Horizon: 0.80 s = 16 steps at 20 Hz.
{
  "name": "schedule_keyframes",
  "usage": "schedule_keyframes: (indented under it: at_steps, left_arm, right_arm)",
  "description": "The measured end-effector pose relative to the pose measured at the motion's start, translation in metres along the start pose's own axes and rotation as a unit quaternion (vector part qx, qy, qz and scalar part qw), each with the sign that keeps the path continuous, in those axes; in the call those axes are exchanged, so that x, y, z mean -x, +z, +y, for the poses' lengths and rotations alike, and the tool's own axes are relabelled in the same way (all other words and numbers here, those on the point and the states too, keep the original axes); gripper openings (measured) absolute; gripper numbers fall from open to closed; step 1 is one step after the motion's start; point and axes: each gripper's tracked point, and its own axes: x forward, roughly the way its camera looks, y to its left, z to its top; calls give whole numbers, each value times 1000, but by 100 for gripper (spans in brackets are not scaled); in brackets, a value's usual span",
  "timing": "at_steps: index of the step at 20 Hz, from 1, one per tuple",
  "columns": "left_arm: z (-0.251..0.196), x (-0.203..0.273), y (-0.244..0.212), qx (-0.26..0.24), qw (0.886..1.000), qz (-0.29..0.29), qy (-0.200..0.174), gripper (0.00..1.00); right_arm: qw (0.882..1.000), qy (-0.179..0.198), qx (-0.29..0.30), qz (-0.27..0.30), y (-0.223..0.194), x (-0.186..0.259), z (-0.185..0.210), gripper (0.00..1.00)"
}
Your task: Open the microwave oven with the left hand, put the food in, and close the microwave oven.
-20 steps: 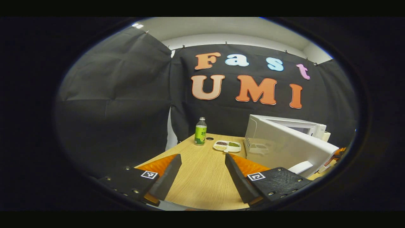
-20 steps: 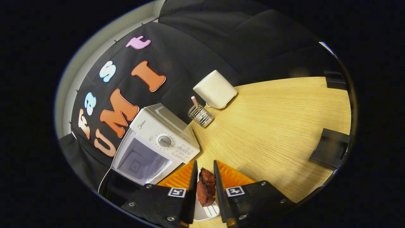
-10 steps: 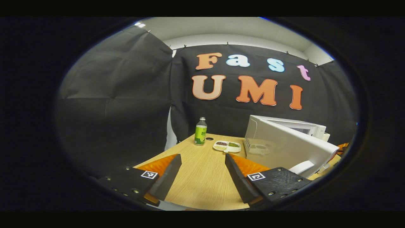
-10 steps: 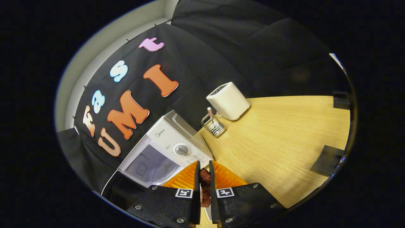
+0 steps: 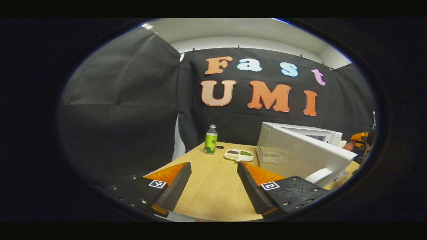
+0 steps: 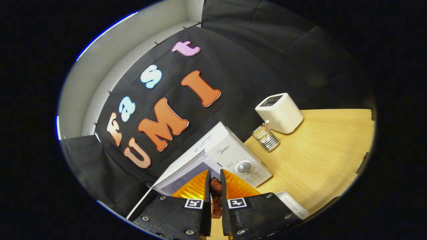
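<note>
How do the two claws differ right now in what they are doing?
The left claw stands open with nothing between its fingers, while the right claw is shut on a reddish-brown piece of food. The left claw points across the wooden table beside the open microwave door; the right claw points at the microwave opening. Both carry square black-and-white markers.
</note>
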Motion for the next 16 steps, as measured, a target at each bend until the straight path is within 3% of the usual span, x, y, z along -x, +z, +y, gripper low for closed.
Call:
schedule_keyframes:
  at_steps: [3, 8, 16]
  left_arm:
    - [-3, -4, -4, 1, 1000, 5, -10, 86]
    - [-11, -14, -7, 10, 1000, 6, -28, 86]
    - [6, -25, 2, -3, 1000, -8, -23, 87]
  right_arm:
    - [999, 31, -27, 2, -17, -17, 37, 12]
    - [997, 50, -60, 0, -58, -54, 77, 12]
    - [996, 9, -90, -25, -129, -131, 68, 12]
